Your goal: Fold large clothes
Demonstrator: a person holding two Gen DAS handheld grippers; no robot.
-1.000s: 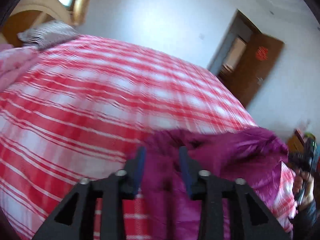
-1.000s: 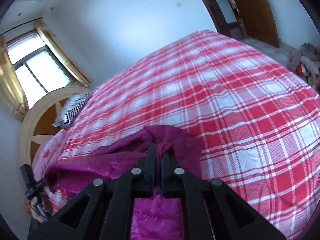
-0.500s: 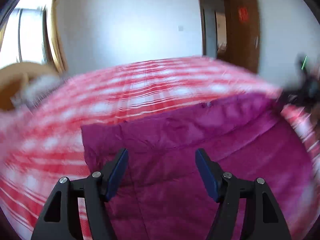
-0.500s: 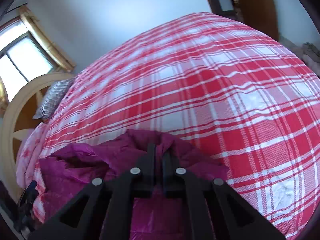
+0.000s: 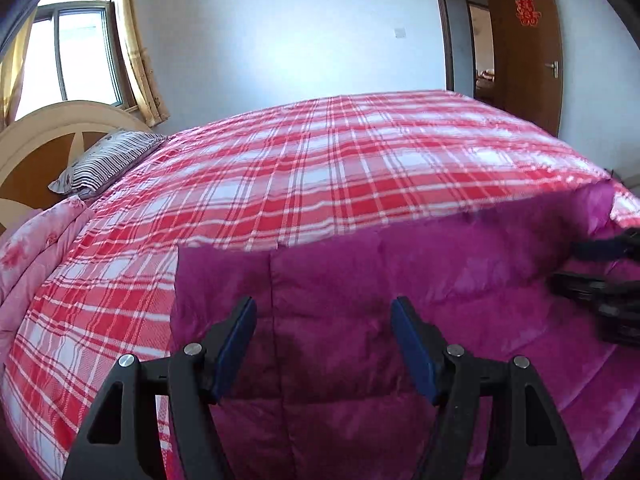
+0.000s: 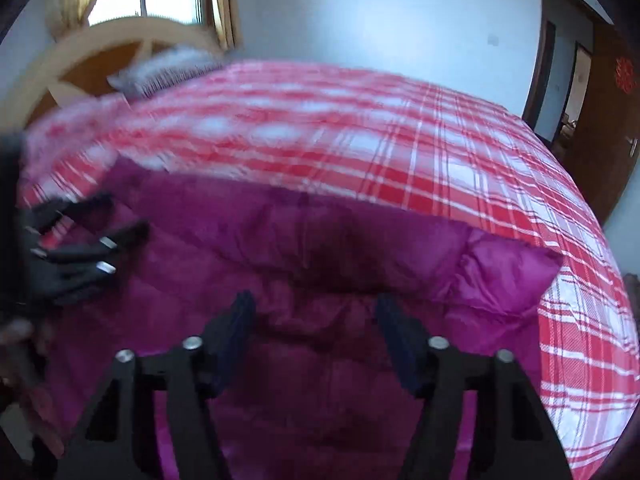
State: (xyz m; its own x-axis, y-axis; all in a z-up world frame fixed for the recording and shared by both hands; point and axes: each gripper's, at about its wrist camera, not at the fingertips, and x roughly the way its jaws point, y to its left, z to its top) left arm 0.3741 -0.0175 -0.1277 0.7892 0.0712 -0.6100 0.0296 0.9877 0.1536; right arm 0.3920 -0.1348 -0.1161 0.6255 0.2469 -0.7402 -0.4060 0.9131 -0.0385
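Left gripper (image 5: pixel 323 320): black frame, blue pads, jaws spread, nothing pinched. Right gripper (image 6: pixel 314 312): jaws opening, nothing between. Beneath both: magenta quilted jacket (image 5: pixel 400 280), glossy, lying flat on the red-white plaid bedspread (image 5: pixel 320 168). Left view alone, sharp: striped pillow (image 5: pixel 106 160); door (image 5: pixel 528 44) with red paper emblem, unreadable.

the left gripper (image 5: pixel 324 320) points forward and down, its two blue-padded fingers (image 5: pixel 236 344) spread wide with nothing pressed between them; the right gripper (image 6: pixel 314 312) also tilts down, its jaws opening, the pads clear of anything; each gripper shows at the edge of the other's view; a blurred hand (image 6: pixel 16 344) sits behind the left one.
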